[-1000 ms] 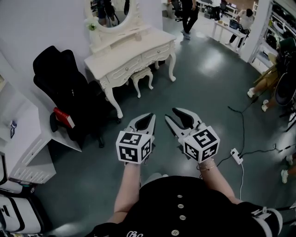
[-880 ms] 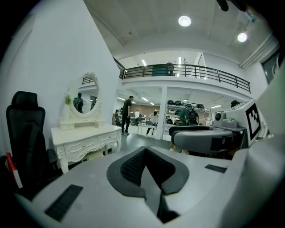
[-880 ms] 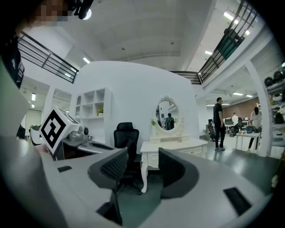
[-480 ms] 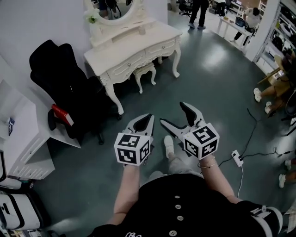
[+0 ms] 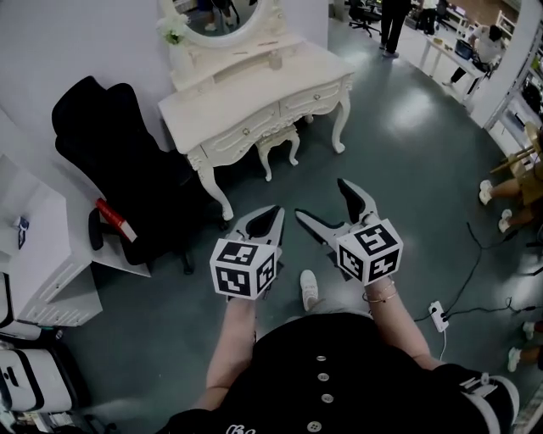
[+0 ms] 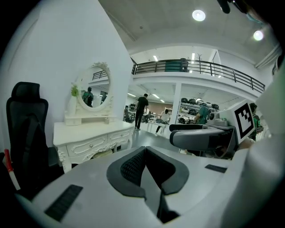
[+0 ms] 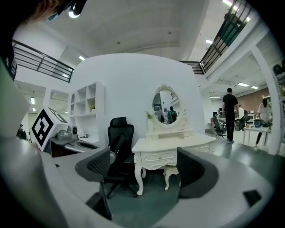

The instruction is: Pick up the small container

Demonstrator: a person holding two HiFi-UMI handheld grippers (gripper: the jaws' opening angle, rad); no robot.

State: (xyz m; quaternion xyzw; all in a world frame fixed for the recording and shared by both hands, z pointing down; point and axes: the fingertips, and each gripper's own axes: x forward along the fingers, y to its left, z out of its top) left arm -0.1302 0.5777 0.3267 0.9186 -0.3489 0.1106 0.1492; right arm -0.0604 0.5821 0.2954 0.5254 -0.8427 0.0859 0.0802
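A small pale container [image 5: 275, 61] stands on the raised back ledge of a white dressing table [image 5: 254, 97], below its oval mirror [image 5: 222, 15]. Both grippers are held in the air well short of the table, over the floor. My left gripper [image 5: 273, 211] is shut with nothing between its pads [image 6: 133, 165]. To its right, my right gripper [image 5: 321, 198] is open wide and empty, its jaws framing the table [image 7: 171, 147] in the right gripper view. In the gripper views the container is too small to make out.
A black office chair [image 5: 119, 161] stands left of the table, and a white stool [image 5: 278, 142] is tucked under it. A white shelf unit [image 5: 34, 254] is at the far left. A power strip [image 5: 439, 315] and cable lie on the floor at right. People are at the far right.
The dressing table has come closer and shifted right in the head view. My right gripper's jaws have spread wider. The left gripper stays shut. A shoe now shows below the grippers.
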